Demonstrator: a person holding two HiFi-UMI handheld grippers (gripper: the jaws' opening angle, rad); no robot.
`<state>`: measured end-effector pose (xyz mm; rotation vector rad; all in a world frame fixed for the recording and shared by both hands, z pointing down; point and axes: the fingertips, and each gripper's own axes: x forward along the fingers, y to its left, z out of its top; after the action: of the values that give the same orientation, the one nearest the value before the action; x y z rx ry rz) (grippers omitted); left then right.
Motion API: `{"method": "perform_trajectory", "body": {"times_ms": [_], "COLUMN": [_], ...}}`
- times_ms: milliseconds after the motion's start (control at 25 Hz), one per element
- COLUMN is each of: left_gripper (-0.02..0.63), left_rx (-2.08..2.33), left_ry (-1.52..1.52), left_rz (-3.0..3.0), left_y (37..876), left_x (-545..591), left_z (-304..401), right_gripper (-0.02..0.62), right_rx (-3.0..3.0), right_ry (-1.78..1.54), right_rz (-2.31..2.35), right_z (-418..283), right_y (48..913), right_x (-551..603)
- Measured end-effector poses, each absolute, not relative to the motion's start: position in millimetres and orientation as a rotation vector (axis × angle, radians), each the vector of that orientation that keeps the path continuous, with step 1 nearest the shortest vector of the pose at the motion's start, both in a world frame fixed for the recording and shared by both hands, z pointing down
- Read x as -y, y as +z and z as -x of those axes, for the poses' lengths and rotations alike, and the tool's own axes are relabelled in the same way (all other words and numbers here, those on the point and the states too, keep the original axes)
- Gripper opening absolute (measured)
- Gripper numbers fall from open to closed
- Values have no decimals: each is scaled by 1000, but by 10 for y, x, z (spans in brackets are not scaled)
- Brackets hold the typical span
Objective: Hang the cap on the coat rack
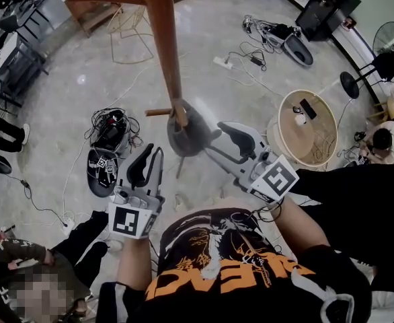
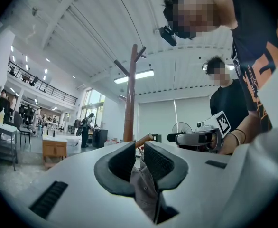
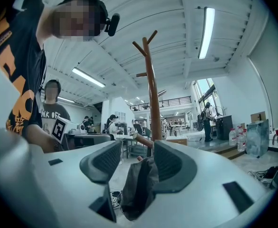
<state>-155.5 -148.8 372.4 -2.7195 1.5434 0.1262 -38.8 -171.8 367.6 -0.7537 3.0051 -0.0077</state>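
The wooden coat rack rises at the middle of the head view, with a short peg low on its pole. A grey cap hangs stretched between my two grippers right at the pole. My left gripper is shut on the cap's left edge, and the grey cloth shows pinched between its pads. My right gripper is shut on the cap's right side, with dark cloth between its pads. Just beyond the jaws a peg juts from the pole.
A round wooden table stands to the right, a fan behind it. Cables and a spare gripper lie on the floor at left. One person sits at lower left, another at right.
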Motion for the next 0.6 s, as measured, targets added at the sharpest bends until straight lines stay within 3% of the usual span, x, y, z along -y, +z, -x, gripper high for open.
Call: {"method": "perform_trajectory", "body": {"times_ms": [200,280,360,600], "left_gripper": [21,21,21,21], "left_rx": [-1562,-1575,-1572,-1568], "left_ry": [114,115,117,130], "left_rz": [2709,2709,2709,2697], "left_y": [3683,3694,3686,3629], "left_x": [1478,1429,1409,1407], "left_z": [1526,1540,1533,1525], "right_gripper": [197,129,102,89], "right_rx": [-3009,-3009,-3005,-2996], "right_ry": [-18,-18,-6,6], "right_rz": [752,747,746,756], "right_z": [332,332,329,317], "right_y": [3612,3608,3604,3575], "right_x": [1718,1665,1640,1648]}}
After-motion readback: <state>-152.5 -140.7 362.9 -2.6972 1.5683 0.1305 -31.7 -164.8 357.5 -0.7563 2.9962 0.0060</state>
